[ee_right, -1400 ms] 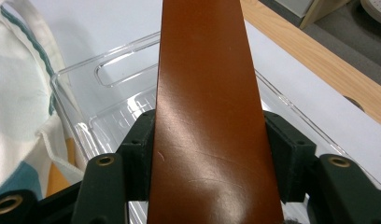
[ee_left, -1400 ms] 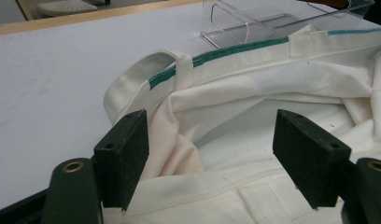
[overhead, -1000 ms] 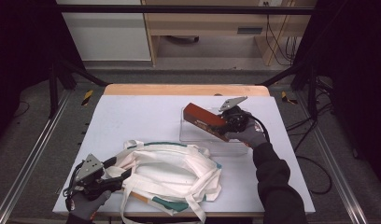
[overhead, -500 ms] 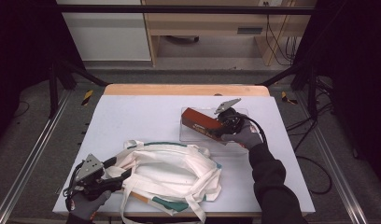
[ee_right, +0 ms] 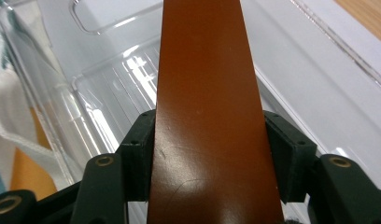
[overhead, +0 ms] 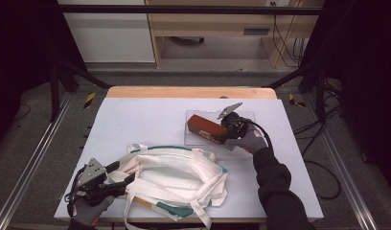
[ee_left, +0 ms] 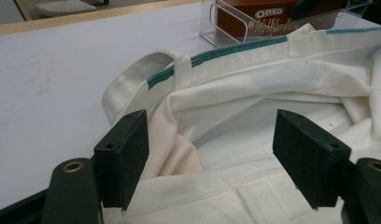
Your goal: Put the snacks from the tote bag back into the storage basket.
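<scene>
The right claw (overhead: 221, 135) is clamped on a brown cookie box (overhead: 206, 129), its pads pressed flat against the two long side faces, as the right gripper view shows (ee_right: 205, 140). The box sits in a clear plastic tray (overhead: 193, 139) on the far right part of the white surface (overhead: 145, 120), and it appears tilted, one end raised off the tray floor. It looks like a light cardboard carton with a glossy skin: stiff enough along its length to be carried from one end, but likely to dent if squeezed hard and liable to slide between smooth pads. A hold across the narrow width near the end, as here, seems sound, though a grip nearer the middle would probably swing less. The tray itself is thin and light and may shift or lift with the box. The left claw (overhead: 129, 179) stands wide, its pads (ee_left: 125, 158) set on either side of the rim of a white canvas tote bag (overhead: 179, 177) with green trim that lies slumped on the near part of the surface; the left pad appears to touch the cloth without pinching it. The bag is soft and limp, so its mouth will probably sag shut unless the hem (ee_left: 216, 51) or a strap is lifted and kept up.
</scene>
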`<state>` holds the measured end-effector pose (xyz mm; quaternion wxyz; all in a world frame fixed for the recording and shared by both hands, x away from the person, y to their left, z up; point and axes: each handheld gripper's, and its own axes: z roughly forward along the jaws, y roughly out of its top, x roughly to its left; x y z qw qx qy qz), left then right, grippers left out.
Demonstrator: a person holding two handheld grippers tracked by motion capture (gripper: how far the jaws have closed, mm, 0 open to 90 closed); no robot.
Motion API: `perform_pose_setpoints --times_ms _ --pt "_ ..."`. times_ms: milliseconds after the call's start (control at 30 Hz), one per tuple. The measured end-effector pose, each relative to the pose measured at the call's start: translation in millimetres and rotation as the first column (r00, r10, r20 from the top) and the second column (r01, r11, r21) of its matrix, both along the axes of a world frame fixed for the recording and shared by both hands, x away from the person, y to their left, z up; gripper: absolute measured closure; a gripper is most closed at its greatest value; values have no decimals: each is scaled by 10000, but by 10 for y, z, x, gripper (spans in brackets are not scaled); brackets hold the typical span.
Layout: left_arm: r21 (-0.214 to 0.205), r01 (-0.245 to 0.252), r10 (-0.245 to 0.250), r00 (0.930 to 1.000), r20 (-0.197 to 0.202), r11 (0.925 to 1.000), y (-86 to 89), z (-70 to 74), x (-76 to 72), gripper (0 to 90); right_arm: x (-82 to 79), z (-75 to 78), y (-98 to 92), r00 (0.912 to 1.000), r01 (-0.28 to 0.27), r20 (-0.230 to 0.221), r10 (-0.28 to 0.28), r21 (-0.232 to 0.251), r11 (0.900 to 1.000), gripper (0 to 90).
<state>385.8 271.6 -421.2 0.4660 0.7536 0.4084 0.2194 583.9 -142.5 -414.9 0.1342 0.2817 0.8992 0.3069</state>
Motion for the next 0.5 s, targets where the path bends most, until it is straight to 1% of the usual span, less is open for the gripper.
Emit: perform_pose_setpoints --times_ms 67,167,233,267,367,400,467,500 --pt "-7 -3 3 10000 16 10000 1 2 -3 265 12 -22 6 9999 93 -83 -94 -140 9999 431" --pt "0 -36 36 10000 49 10000 5 7 -4 257 25 -39 -1 9994 236 -245 -238 -82 9997 430" --pt "-15 -41 41 10000 32 10000 3 5 -3 254 23 -41 8 9990 334 -285 -339 -166 9993 426" --pt "-15 -36 36 10000 31 10000 2 5 -4 253 23 -41 13 9986 369 -361 -379 -262 9990 422" --pt "12 -9 9 10000 38 10000 0 6 -6 254 22 -48 31 9981 461 -391 -481 -513 9976 420" --pt "17 -10 10 10000 32 10000 -1 6 -6 254 21 -47 31 9978 501 -418 -522 -509 9974 417" --pt "11 -1 1 10000 26 10000 -2 5 -5 255 16 -31 31 9976 527 -427 -541 -334 9981 419" --pt "17 5 -5 10000 24 10000 -2 5 -4 255 12 -20 31 9979 508 -376 -521 -362 9981 420"
